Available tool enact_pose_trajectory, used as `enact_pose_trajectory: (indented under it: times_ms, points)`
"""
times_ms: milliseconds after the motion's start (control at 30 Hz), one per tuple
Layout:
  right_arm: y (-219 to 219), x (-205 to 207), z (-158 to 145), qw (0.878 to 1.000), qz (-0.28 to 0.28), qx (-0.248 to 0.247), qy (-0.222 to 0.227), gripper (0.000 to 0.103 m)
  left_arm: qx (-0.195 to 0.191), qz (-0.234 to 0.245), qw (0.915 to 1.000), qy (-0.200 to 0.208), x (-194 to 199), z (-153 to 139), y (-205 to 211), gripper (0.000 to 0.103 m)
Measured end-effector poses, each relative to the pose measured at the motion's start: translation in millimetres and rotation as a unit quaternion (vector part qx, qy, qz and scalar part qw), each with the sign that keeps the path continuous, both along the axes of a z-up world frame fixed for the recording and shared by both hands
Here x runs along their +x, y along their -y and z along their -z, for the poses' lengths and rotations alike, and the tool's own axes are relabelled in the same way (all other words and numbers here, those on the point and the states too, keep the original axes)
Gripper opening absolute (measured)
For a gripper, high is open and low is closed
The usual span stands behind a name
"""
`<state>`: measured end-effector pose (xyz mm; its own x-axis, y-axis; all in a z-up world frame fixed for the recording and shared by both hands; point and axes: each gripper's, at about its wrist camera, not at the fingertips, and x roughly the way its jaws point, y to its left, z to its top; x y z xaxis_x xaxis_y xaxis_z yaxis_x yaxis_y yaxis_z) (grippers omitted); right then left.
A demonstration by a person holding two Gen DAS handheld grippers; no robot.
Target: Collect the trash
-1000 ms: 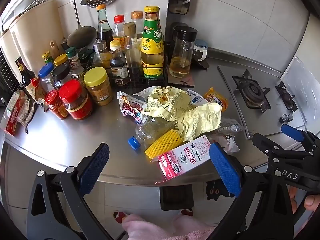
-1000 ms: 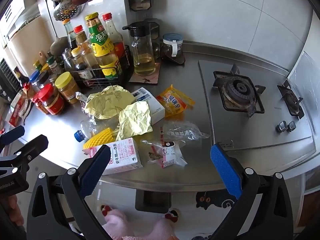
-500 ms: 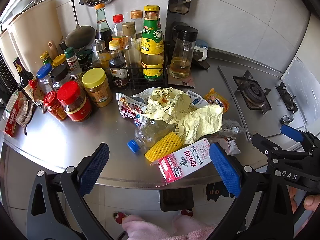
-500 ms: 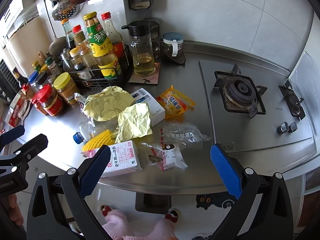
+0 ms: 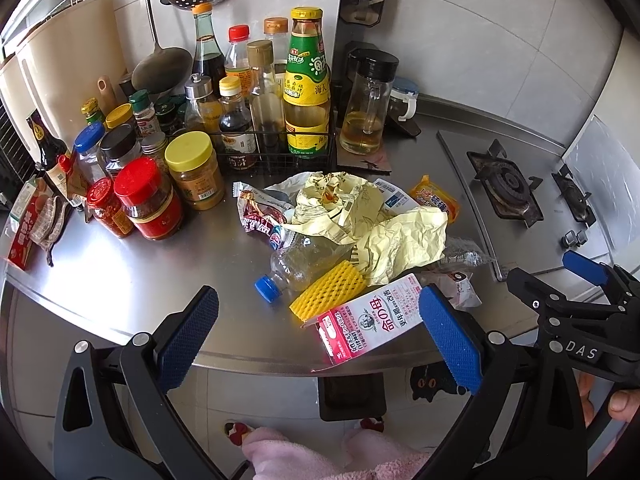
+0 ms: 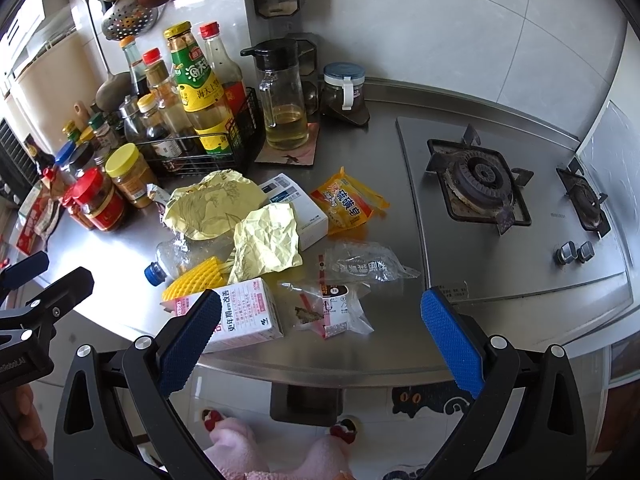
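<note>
Both grippers hang off the counter's front edge with jaws spread wide and nothing in them: the left gripper (image 5: 318, 336) faces the pink carton (image 5: 370, 322), the right gripper (image 6: 320, 334) the small clear packet (image 6: 334, 312). Nothing looks collected yet; no bin shows. The whole trash heap lies on the steel counter (image 5: 120, 280): carton nearest, then yellow foam net (image 5: 326, 290), crushed bottle (image 5: 308, 258), clear bag (image 6: 360, 262), crumpled yellow paper (image 6: 268, 238), snack wrapper (image 5: 260, 220), white box (image 6: 296, 204), orange packet (image 6: 348, 202). Beyond stand condiment jars (image 5: 152, 204), off limits
</note>
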<state>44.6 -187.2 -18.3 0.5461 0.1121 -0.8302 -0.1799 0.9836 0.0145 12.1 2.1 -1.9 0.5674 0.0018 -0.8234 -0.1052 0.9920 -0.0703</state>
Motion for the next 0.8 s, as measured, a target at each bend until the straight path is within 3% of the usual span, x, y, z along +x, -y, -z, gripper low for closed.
enact_pose_trajectory:
  times_ms: [800]
  points:
    - [3.8,-8.0,-6.8,1.000,0.001,0.006,0.006,0.100,0.007,-0.003,1.0000,0.002,-9.4,-4.8,0.5,0.095]
